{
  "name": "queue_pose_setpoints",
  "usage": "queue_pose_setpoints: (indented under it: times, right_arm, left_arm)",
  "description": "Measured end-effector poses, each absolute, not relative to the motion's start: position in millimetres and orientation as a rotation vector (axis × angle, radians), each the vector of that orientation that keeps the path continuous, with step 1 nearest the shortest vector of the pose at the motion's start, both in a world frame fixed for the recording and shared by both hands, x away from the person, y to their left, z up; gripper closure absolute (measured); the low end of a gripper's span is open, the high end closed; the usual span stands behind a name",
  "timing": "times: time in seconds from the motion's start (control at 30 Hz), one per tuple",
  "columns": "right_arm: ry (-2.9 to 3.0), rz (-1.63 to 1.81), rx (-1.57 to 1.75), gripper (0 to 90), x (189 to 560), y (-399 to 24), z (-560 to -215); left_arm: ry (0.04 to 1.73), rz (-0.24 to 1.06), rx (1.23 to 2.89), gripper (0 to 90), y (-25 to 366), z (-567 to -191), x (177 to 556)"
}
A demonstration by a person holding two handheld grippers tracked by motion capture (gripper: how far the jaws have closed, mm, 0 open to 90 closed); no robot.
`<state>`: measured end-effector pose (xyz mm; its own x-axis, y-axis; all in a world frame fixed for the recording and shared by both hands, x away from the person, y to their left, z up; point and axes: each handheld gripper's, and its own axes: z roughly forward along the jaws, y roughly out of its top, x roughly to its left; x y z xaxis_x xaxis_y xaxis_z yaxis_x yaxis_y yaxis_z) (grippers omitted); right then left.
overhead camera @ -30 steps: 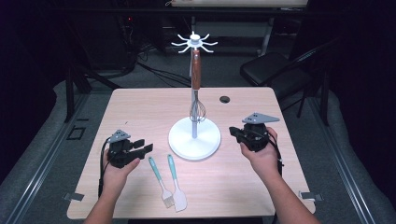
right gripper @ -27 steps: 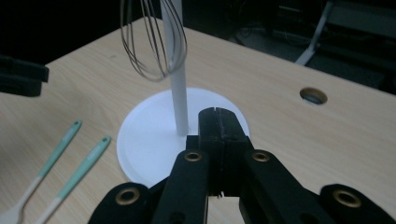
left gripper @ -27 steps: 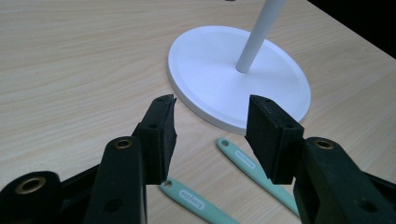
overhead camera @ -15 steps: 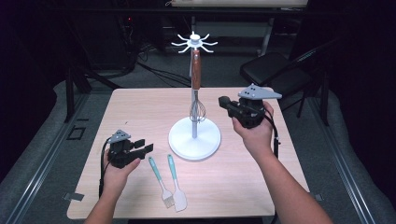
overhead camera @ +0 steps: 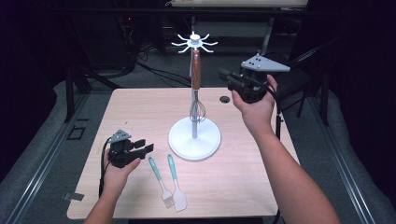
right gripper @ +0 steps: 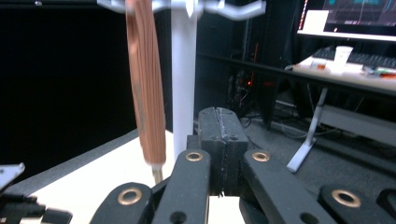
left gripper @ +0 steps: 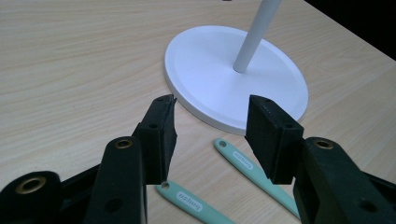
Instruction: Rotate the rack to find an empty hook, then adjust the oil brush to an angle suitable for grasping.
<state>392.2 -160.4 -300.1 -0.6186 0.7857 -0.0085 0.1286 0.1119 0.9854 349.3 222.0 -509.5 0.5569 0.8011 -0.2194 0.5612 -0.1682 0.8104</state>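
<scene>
Wire whisk with wooden handle [overhead camera: 196, 84] hangs vertically, head down, left of closed, empty right tongs [overhead camera: 224, 76]; its top hook is indistinct. Left tongs [overhead camera: 145, 147] open, empty.

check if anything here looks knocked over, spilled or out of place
Nothing stands out. The white stand is upright on the table, with the whisk hanging straight from its top hooks. The two teal utensils lie flat and side by side near the front edge. No spills or damage.

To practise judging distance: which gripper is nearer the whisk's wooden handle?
Right. The right gripper is raised beside the wooden handle, level with it. The left gripper sits low by the table, near the two spatulas.
</scene>
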Motion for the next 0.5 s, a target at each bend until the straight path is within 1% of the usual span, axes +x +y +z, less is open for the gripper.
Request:
queue_pose_setpoints:
  times: [0.13, 0.5]
  right_arm:
    - [1.835, 1.550, 0.867, 90.0, 396, -156, -287]
    - [1.784, 1.552, 0.871, 90.0, 407, -149, -270]
  left_arm:
    - [1.108, 0.317, 1.858, 52.3, 221, -510, 349]
    - [1.106, 0.312, 1.859, 52.3, 219, -511, 350]
